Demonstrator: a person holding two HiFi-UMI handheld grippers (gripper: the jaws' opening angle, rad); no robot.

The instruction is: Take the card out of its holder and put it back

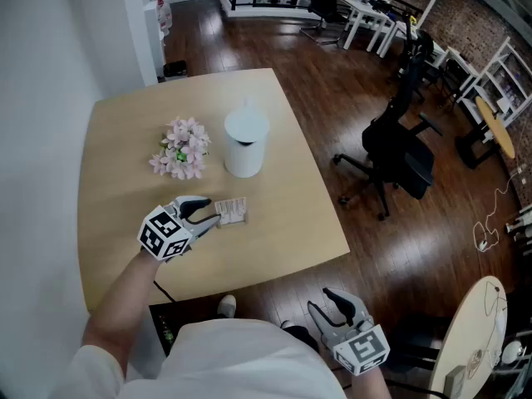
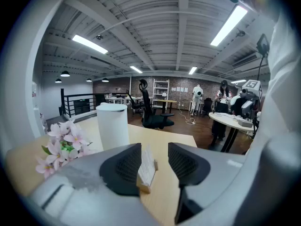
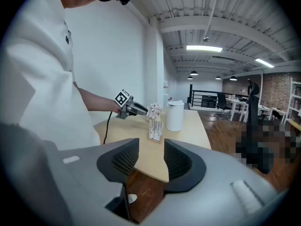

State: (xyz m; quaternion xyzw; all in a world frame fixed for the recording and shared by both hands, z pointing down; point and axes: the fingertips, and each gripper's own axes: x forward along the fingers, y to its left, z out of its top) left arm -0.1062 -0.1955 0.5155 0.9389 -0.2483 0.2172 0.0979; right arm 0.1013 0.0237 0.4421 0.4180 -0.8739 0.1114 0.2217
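I see left hand-held gripper (image 1: 214, 211) released, jaws astride card (image 2: 146, 165) | card upright in its holder (image 2: 144, 188) on surface (image 1: 283, 231), nearer than the white bin (image 1: 246, 145) | right hand-held gripper (image 1: 326, 306) released, empty, off surface's near right edge

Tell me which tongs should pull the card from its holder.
Left. The open left tongs straddle the card on the table; the right tongs hang empty beyond the table's edge, well away.
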